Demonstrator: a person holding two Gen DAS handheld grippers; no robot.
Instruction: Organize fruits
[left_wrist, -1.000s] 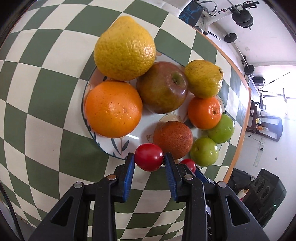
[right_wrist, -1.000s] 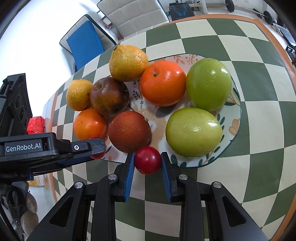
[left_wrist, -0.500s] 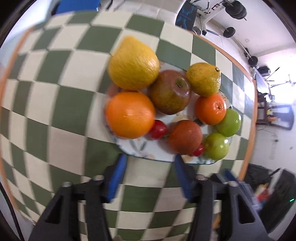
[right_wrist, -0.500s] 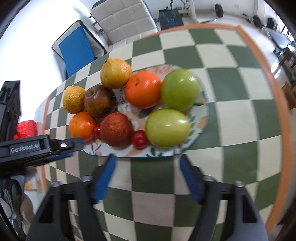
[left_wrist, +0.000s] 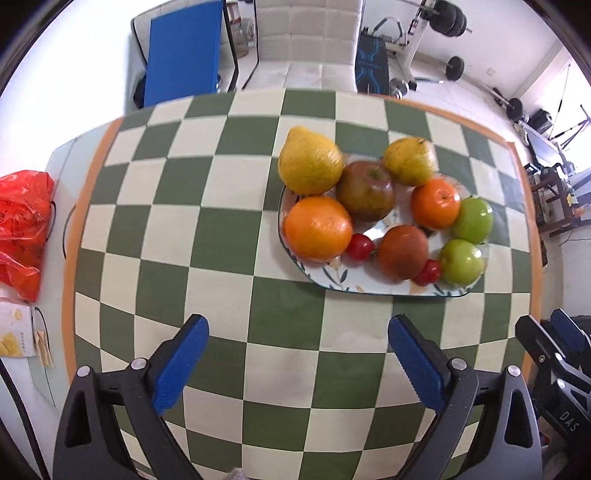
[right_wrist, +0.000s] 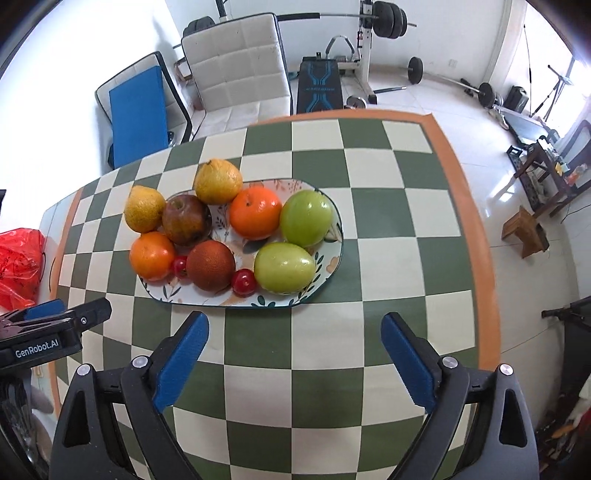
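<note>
Where each held a tomato, left gripper (left_wrist: 298, 330) and right gripper (right_wrist: 294, 328) jaws wide, empty, withdrawn from plate (right_wrist: 325, 273).

Glossy green apples (right_wrist: 306, 218), rough-skinned lemons (left_wrist: 310, 166), matt checked cloth (right_wrist: 388, 258).

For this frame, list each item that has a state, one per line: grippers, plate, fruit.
left gripper: open, empty, above the tablecloth, short of the plate
right gripper: open, empty, short of the plate
plate: loaded with fruit, flat on the checked tablecloth
two cherry tomatoes: on the plate, beside the brown fruit
two green apples: on the plate, side by side
red bag: crumpled, off the cloth
</note>
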